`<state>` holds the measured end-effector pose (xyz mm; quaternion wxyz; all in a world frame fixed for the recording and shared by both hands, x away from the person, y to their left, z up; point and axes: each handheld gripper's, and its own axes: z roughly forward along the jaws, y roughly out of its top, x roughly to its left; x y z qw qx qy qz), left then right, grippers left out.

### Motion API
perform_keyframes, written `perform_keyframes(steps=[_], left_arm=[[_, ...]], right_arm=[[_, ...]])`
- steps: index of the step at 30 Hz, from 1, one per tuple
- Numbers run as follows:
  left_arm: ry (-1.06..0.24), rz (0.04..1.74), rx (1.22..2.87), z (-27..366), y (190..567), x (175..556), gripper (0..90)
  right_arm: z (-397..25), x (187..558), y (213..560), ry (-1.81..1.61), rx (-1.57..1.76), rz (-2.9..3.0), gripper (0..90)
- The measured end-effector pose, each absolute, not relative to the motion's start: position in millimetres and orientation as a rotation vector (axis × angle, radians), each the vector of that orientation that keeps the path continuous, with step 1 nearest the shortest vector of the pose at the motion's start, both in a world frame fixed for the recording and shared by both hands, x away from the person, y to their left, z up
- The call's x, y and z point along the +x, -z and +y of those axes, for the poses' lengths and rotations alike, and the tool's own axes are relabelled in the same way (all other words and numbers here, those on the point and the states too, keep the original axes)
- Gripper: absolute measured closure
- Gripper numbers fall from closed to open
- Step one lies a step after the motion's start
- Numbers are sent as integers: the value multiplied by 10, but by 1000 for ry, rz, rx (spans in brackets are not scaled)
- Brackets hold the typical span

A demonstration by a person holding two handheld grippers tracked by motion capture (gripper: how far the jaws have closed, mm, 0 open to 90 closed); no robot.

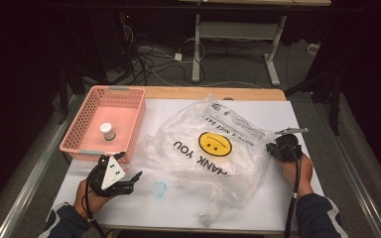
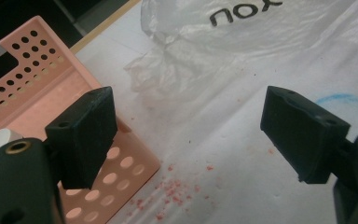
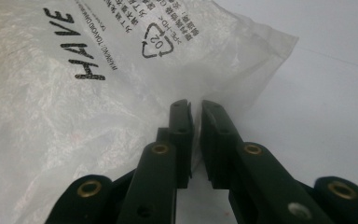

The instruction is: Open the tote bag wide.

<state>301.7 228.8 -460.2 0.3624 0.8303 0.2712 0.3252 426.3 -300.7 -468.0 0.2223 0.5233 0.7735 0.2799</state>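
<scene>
Right tongs pinch the plastic bag edge, left tongs gape empty; bagging the bottle remains.

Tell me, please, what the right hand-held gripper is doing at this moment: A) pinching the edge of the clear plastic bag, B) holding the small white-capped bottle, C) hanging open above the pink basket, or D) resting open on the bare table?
A: the right hand-held gripper has its jaws nearly together with the film of the plastic bag between them, at the bag's edge, while the bottle stands apart in the pink basket.
</scene>
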Motion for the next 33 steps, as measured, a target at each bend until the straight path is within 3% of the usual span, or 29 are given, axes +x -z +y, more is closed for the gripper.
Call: perform_keyframes(steps=[5, 13, 16, 17, 22, 25, 33], left_arm=[[-842, 705, 2137, 2299, 4599, 3011, 181], [-844, 714, 2136, 2325, 4596, 3012, 180], [-841, 713, 2139, 2320, 4602, 3019, 181], [-840, 713, 2143, 2312, 4604, 3021, 181], [-840, 709, 2148, 2293, 4605, 3014, 181], [-837, 709, 2145, 2288, 4605, 3007, 181], [-826, 705, 2155, 2291, 4617, 2997, 180]], right_arm=[[-2973, 4191, 4624, -788, 1408, 2148, 785], [-2935, 4034, 4257, -963, 1282, 2080, 672], [-2702, 3900, 4058, -1061, 1136, 2144, 598], [-2429, 3786, 3952, -1123, 994, 2246, 543], [-1905, 3559, 3864, -1162, 754, 2370, 490], [-1377, 3392, 3920, -1164, 567, 2485, 407], [-787, 3426, 4211, -955, 440, 2662, 384]])
